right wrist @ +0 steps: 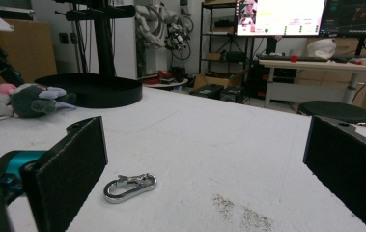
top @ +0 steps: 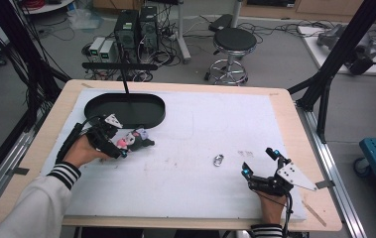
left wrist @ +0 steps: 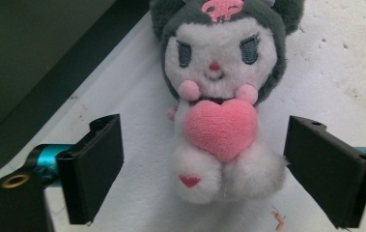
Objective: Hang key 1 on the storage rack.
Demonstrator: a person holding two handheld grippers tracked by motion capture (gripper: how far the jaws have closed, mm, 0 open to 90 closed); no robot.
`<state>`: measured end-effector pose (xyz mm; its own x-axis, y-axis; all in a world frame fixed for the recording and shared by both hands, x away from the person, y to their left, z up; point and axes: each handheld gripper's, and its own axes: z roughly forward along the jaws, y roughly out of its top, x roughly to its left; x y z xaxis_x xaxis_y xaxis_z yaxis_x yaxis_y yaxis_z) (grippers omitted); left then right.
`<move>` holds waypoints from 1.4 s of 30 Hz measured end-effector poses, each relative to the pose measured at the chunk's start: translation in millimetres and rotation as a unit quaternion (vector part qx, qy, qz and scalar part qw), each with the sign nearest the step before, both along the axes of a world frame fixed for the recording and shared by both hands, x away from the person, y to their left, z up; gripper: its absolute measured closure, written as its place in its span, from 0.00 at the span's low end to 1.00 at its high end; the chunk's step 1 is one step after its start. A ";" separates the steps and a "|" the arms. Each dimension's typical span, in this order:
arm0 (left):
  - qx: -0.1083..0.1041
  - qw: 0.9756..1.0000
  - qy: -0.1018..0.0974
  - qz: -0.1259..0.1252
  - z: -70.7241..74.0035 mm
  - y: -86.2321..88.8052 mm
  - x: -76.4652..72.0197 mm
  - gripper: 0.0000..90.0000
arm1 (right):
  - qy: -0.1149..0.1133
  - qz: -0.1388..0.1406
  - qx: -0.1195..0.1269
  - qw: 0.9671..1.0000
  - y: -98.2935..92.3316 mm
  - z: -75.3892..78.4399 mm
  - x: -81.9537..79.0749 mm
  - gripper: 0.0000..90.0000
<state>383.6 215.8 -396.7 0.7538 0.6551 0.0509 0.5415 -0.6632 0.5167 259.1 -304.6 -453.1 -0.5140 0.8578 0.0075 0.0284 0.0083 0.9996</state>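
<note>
Plush toy [left wrist: 218, 106] bracketed by left hand-held gripper [left wrist: 209, 169] near the bench's left edge, jaws wide, not yet gripped; right hand-held gripper [right wrist: 204, 174] open, empty.

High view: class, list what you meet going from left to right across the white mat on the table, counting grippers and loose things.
left gripper → plush toy → metal carabiner → right gripper. The black oval tray lies farther back, above the left gripper and toy, so it is left out.
</note>
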 end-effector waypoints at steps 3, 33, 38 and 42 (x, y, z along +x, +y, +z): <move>0.003 1.000 0.008 0.002 -1.6 -1.1 0.8 0.18 | 0.000 0.000 0.000 1.000 -0.1 0.0 0.0 0.01; 0.005 0.999 0.050 0.007 -9.3 -7.1 5.0 0.55 | -0.003 0.000 -0.001 1.000 -0.4 -0.1 0.1 0.01; 0.014 0.999 0.039 0.001 -7.0 -9.4 2.0 0.58 | -0.007 0.000 -0.004 1.000 -0.6 -0.1 0.6 0.01; 0.007 0.999 0.034 -0.001 -5.4 -9.0 0.7 0.59 | -0.006 0.001 -0.003 1.000 -0.7 0.0 0.5 0.01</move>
<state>384.3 206.9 -402.1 0.7568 0.6536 0.0083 0.5742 -0.6708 0.4694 259.6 -305.3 -453.1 -0.5151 0.8571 -0.0046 0.0164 0.0152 0.9998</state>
